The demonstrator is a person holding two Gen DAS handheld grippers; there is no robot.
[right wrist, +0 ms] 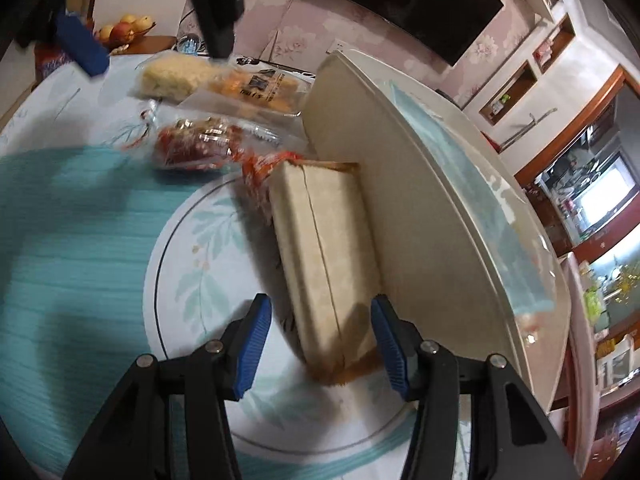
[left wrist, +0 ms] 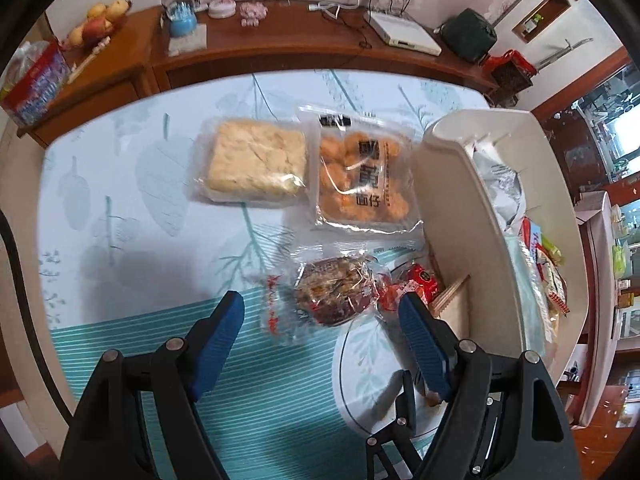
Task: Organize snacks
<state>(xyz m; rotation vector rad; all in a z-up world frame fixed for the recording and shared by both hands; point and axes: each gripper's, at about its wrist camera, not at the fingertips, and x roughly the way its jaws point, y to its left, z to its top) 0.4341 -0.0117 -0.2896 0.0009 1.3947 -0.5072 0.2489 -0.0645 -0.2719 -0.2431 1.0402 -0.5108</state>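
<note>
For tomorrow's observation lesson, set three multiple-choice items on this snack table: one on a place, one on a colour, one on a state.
1. Where does the beige paper-wrapped block lie?
A. against the outer wall of the white bin
B. inside the bin
C. on the wooden sideboard

2. What colour are the gripper pads?
A. red
B. blue
C. green

3. How is the left gripper?
A. shut on the orange puff bag
B. shut on the pale cake pack
C. open, holding nothing

Answers:
1 A, the block rests on the table beside the bin wall, with the right gripper open astride its near end.
2 B, both grippers' pads are blue.
3 C, its jaws stand wide above the red nut bar pack, while the orange puff bag and the pale cake pack lie untouched farther off.
</note>
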